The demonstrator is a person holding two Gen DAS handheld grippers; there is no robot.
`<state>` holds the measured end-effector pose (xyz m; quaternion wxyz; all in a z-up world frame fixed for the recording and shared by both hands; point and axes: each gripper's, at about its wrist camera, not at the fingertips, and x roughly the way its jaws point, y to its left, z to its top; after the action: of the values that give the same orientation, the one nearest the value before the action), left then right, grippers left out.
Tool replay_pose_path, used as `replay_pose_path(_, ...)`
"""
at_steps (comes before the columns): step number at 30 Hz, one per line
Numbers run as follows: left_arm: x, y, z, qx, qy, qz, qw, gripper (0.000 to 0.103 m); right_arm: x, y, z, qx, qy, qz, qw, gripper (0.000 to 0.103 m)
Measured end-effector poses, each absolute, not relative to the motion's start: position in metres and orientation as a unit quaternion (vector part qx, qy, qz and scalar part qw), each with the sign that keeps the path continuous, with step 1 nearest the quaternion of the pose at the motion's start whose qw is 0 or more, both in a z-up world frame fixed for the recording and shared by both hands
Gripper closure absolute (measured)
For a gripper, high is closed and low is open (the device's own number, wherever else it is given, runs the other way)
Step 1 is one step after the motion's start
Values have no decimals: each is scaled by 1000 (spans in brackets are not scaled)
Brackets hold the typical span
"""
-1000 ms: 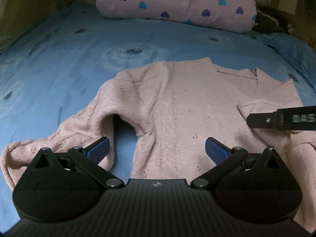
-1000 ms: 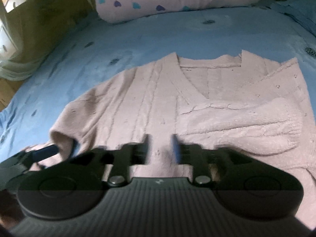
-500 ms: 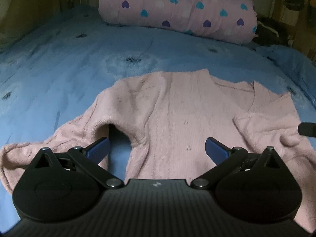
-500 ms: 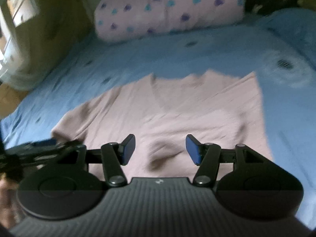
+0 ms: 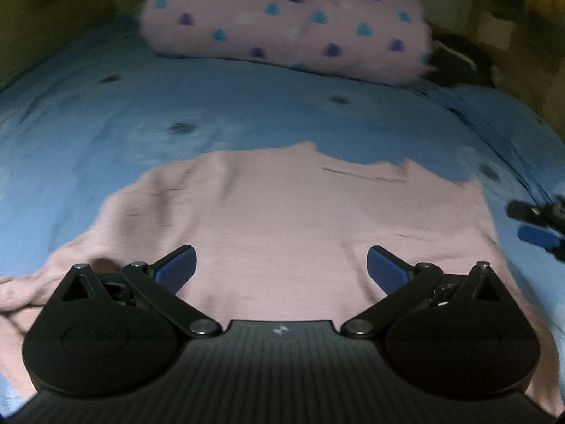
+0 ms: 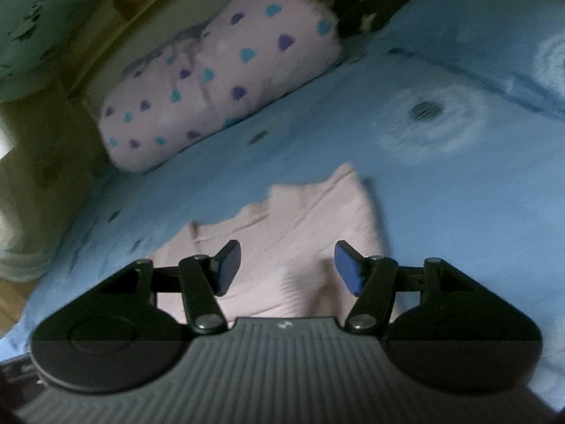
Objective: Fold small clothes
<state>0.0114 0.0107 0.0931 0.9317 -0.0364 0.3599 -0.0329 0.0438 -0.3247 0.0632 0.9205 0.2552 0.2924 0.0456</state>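
Observation:
A small pink knitted cardigan [image 5: 282, 212] lies flat on the blue bedsheet [image 5: 176, 106], its left sleeve trailing out to the lower left [image 5: 21, 289]. My left gripper [image 5: 280, 268] is open and empty, low over the cardigan's lower body. My right gripper [image 6: 287, 268] is open and empty over the cardigan's right side [image 6: 289, 219]; it also shows at the right edge of the left wrist view [image 5: 536, 226]. Both views are blurred.
A pink pillow with blue and purple hearts [image 5: 282, 21] lies at the head of the bed; it also shows in the right wrist view [image 6: 219, 81]. A dark object [image 5: 459, 60] sits beside it. A wall runs along the left [image 6: 35, 141].
My right gripper opened, let go of the right sleeve folded across the chest and swung out to the right. My left gripper moved forward over the cardigan, still open.

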Motion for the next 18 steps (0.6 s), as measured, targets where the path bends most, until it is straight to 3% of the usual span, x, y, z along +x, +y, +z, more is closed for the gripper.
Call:
replay_pose_path(10,29,-112,88,-1,366,-132,921,0,46,-361,54,303,327,-12,895,41)
replay_pose_path(18,54,-182,47,18,398,-131,908,0,45,-371,56,295,339,-23,893,40)
